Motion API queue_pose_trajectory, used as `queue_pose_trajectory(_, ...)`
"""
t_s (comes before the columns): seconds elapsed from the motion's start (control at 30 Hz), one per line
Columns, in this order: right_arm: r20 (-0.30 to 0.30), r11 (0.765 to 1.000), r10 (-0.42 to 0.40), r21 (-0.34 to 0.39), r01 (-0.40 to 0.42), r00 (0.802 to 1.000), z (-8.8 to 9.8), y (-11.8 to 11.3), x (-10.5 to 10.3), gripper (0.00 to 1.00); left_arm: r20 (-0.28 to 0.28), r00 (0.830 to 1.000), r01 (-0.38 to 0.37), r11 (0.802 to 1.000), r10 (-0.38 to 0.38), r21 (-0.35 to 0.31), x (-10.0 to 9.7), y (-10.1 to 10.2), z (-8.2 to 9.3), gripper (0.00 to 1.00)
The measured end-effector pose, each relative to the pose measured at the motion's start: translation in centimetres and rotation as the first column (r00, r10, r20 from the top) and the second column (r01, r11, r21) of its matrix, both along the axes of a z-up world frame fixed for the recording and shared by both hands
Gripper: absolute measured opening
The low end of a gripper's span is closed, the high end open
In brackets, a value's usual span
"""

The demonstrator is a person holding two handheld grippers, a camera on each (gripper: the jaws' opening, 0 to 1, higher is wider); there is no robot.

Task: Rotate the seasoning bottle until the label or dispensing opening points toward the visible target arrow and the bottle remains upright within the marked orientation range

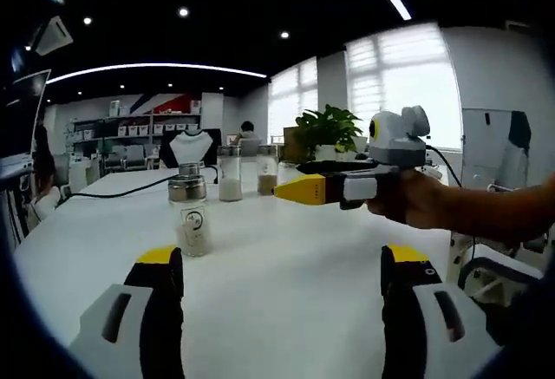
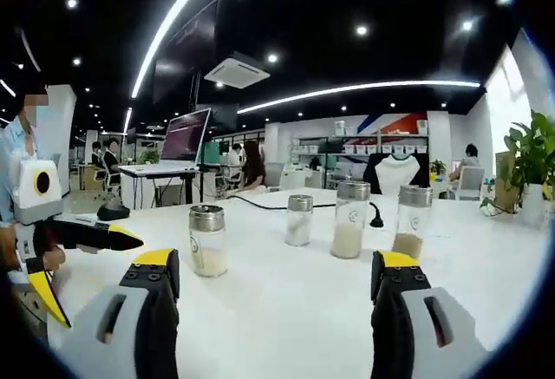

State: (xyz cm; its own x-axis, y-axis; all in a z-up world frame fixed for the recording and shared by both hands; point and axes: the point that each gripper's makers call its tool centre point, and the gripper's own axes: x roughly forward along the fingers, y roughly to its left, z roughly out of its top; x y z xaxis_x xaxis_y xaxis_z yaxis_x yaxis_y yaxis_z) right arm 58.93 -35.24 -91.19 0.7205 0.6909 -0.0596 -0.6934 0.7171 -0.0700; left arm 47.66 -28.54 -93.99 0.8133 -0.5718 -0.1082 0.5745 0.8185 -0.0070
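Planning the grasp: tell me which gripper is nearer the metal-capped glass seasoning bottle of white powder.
Left, apparently: the left gripper sits just short of the seasoning bottle; the right gripper hovers off to its right.

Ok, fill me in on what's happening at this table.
A person holds a two-jaw gripper in each hand over a white table. Neither grips anything: the left gripper is open, pointed toward the nearest seasoning bottle, which stands upright and untouched. The right gripper is open too, facing a row of four bottles. No target arrow is visible, so the rotation has not begun.
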Motion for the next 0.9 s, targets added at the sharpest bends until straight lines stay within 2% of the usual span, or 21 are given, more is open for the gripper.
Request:
queue_pose_trajectory(0.17,-0.020,1.000,0.004,0.026,-0.004,1.000,-0.3,0.3,1.5,0.85,0.032,0.999,-0.004,0.998,0.002,0.067,-0.1,-0.1,0.0,1.00)
queue_pose_trajectory(0.3,-0.011,0.998,-0.001,0.064,0.002,1.000,-0.1,0.6,2.8,0.74,0.004,1.000,0.015,0.999,-0.015,0.048,-0.2,-0.5,-0.2,1.00)
queue_pose_trajectory(0.53,0.006,1.000,0.019,-0.011,-0.019,1.000,-0.9,2.2,4.6,0.71,-0.003,1.000,0.018,0.999,-0.018,0.050,-0.2,-0.7,-0.3,1.00)
queue_pose_trajectory(0.6,0.046,0.998,0.011,-0.055,-0.009,0.999,-1.6,2.4,5.2,0.68,-0.012,1.000,0.011,0.998,-0.010,0.055,-0.1,-0.5,-0.5,1.00)
queue_pose_trajectory(0.63,0.045,0.997,0.017,-0.072,-0.013,0.999,-2.0,2.5,5.3,0.66,-0.011,1.000,0.008,0.998,-0.007,0.054,-0.1,-0.4,-0.5,1.00)
queue_pose_trajectory(0.7,0.034,0.996,0.031,-0.082,-0.028,0.999,-2.5,2.8,5.6,0.66,-0.009,1.000,0.006,0.999,-0.005,0.052,-0.1,-0.3,-0.4,1.00)
queue_pose_trajectory(0.77,0.052,0.996,0.026,-0.089,-0.021,0.998,-2.7,2.8,6.2,0.65,-0.011,1.000,0.002,0.999,-0.001,0.045,-0.1,-0.3,-0.4,1.00)
queue_pose_trajectory(0.83,0.024,0.995,0.015,-0.103,-0.012,1.000,-3.1,3.1,6.6,0.63,-0.015,1.000,0.002,0.999,-0.001,0.047,0.0,-0.4,-0.5,1.00)
queue_pose_trajectory(0.9,0.039,0.994,0.044,-0.105,-0.040,0.998,-2.7,4.1,6.5,0.62,-0.018,1.000,0.003,0.999,-0.003,0.051,-0.1,-0.5,-0.6,1.00)
